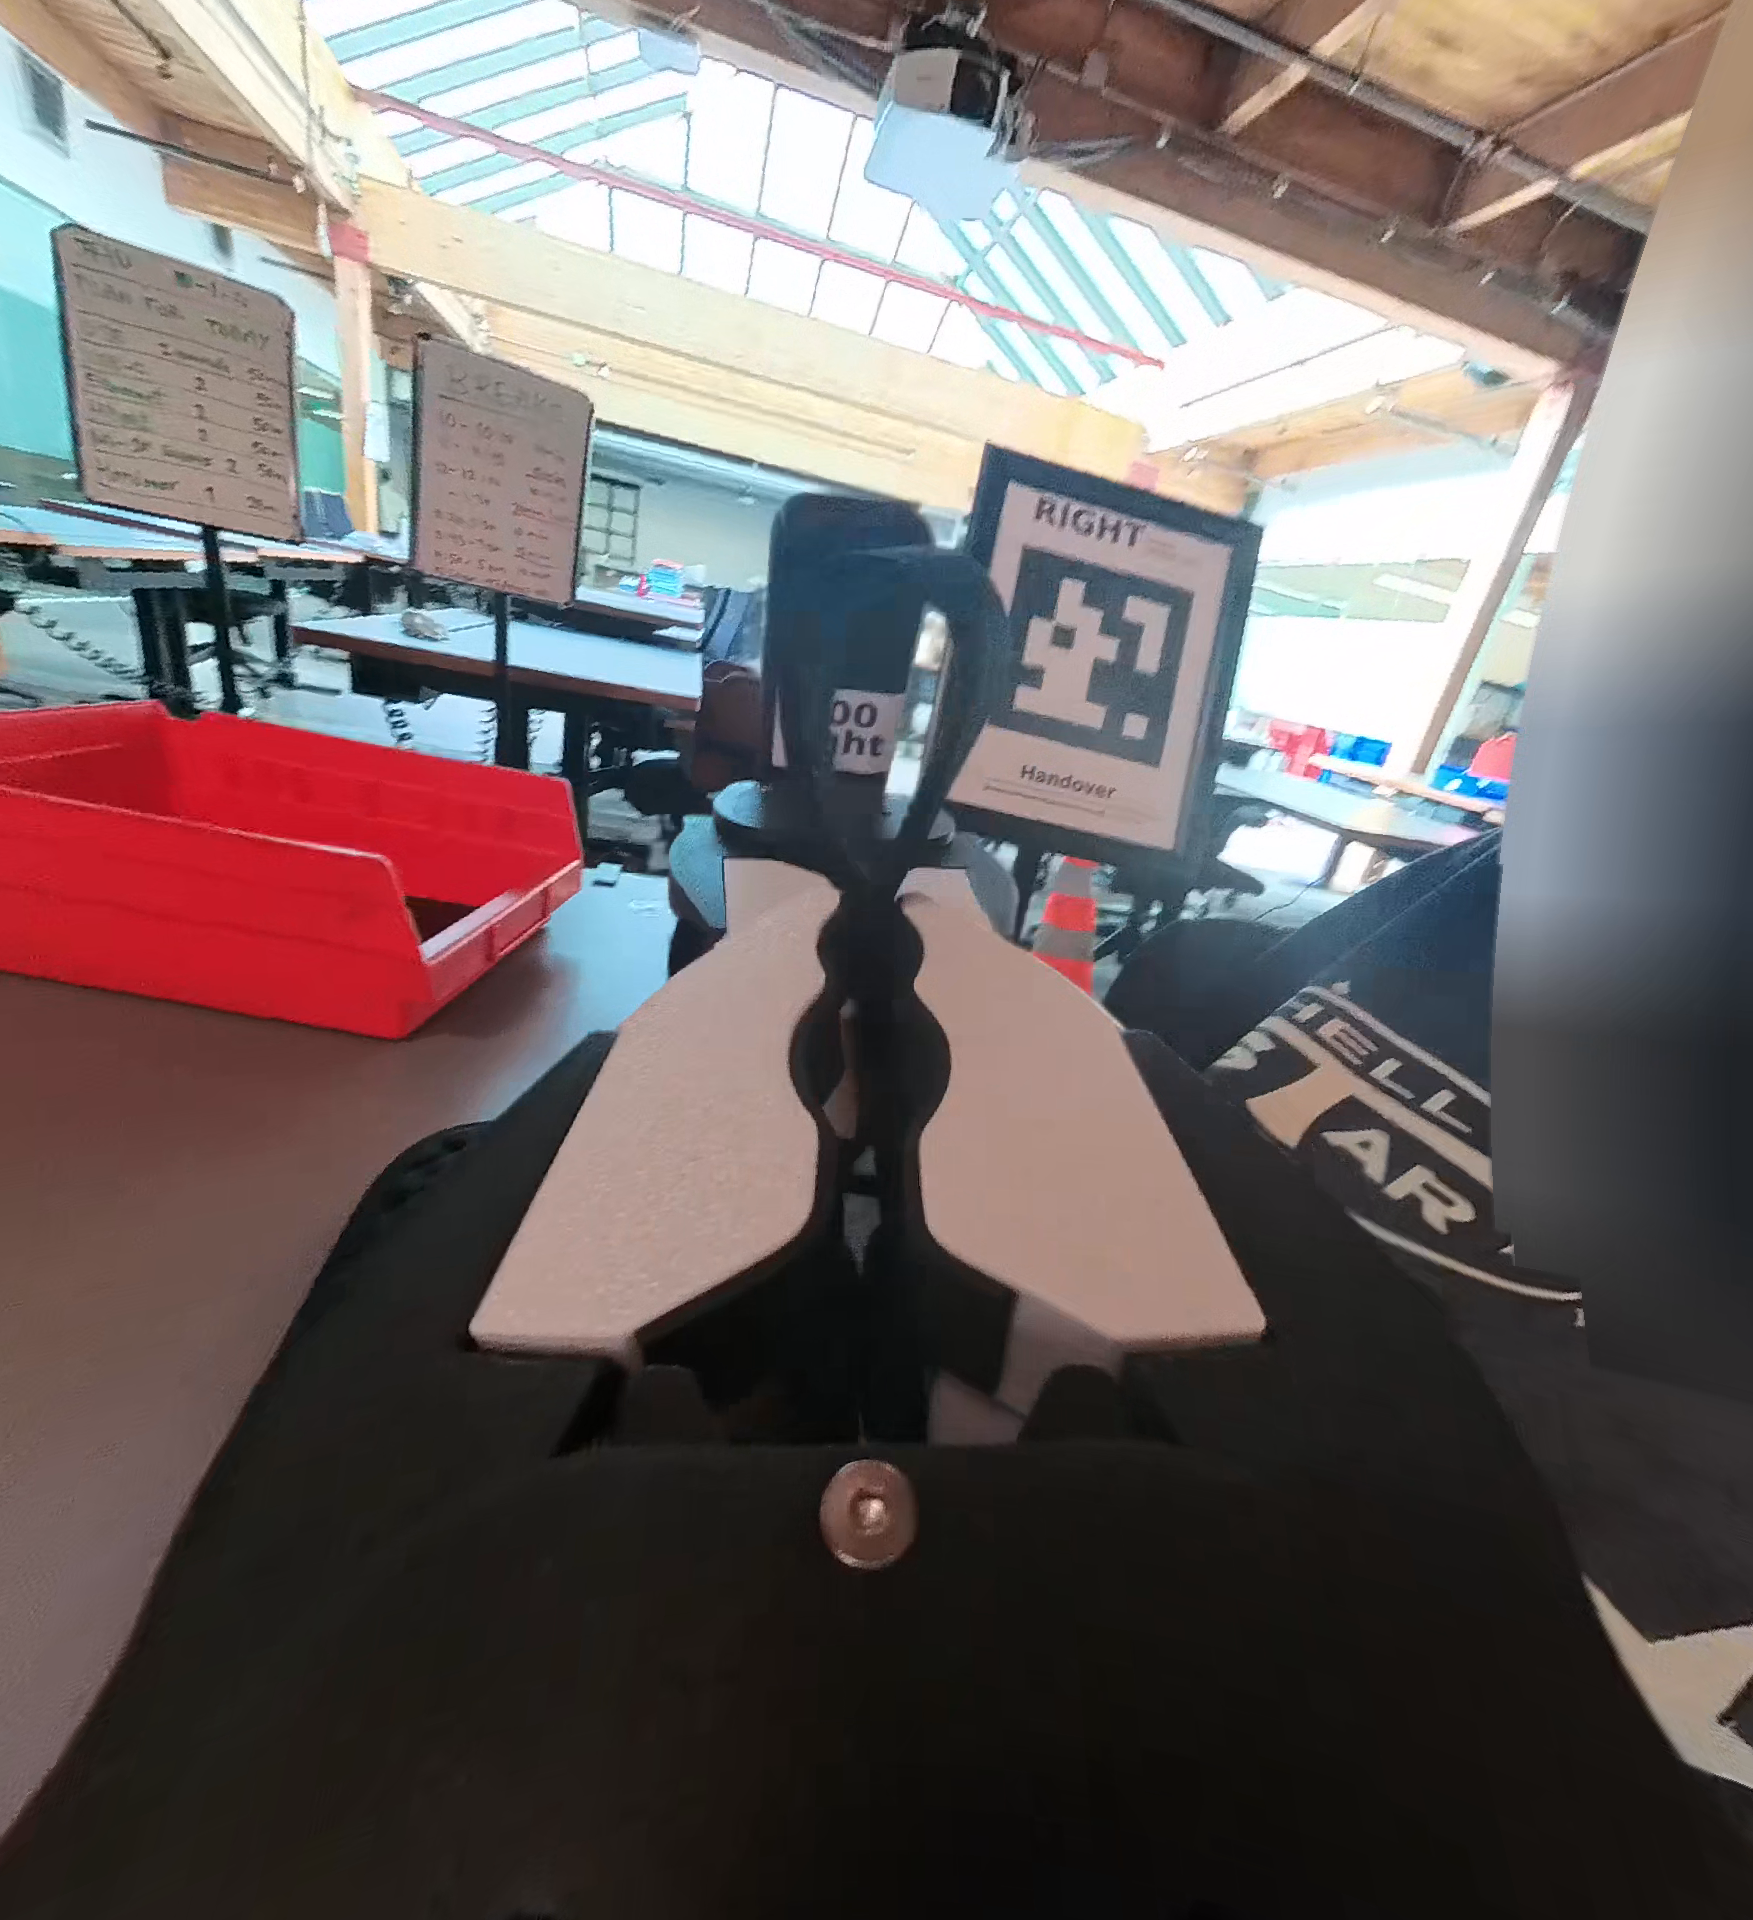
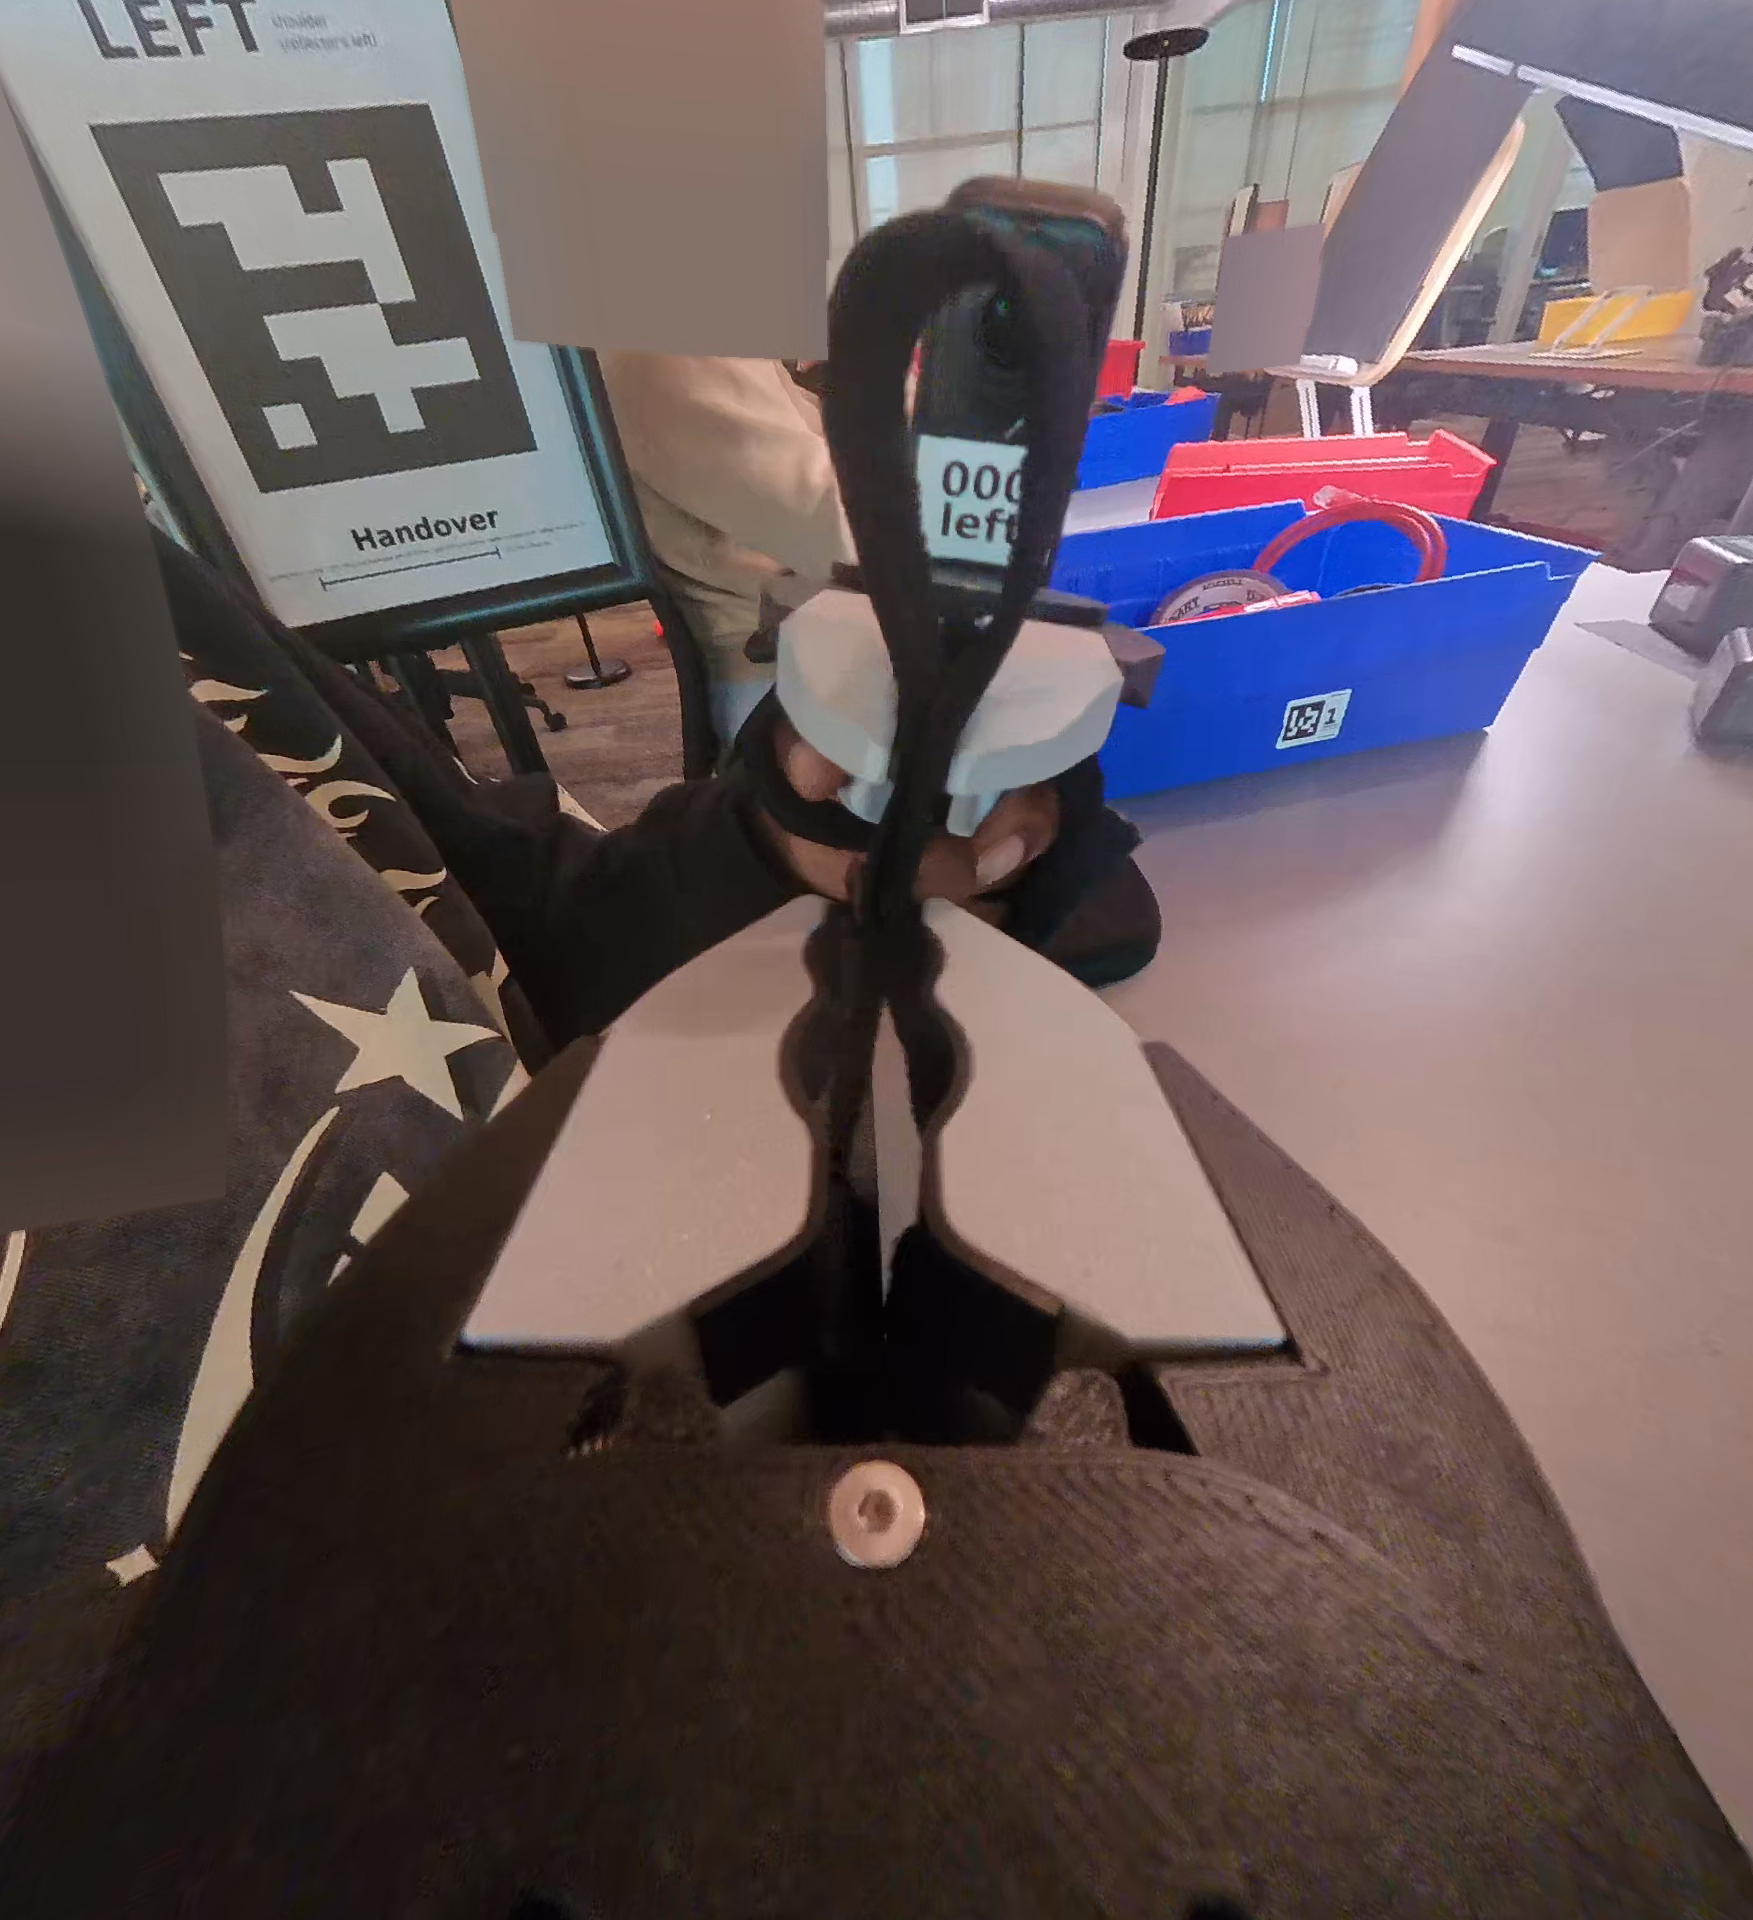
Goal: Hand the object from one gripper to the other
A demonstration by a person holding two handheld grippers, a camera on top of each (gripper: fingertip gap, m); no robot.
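Observation:
The object is a black fabric strap [image 1: 965,644] folded into a loop. My left gripper [image 1: 867,894] is shut on its lower end, and the loop stands up past the white fingertips. My right gripper [image 2: 882,920] is also shut on the strap [image 2: 861,416], with the loop rising the same way. The two grippers face each other, tips close together, above the table. The right gripper's dark body [image 1: 830,623] shows just beyond the left tips. The left gripper's white fingers [image 2: 1017,707], held by a hand, show just beyond the right tips.
A red bin [image 1: 228,862] stands on the dark table at left. A blue bin [image 2: 1371,665] holding a tape roll and a red cable stands on the grey table [image 2: 1474,1039], with black devices [image 2: 1745,644] at far right. Marker signs [image 1: 1100,655] [image 2: 332,312] stand behind. A person's dark star-printed clothing [image 2: 352,1039] is close. About 4 cm separates my left fingertips from my right.

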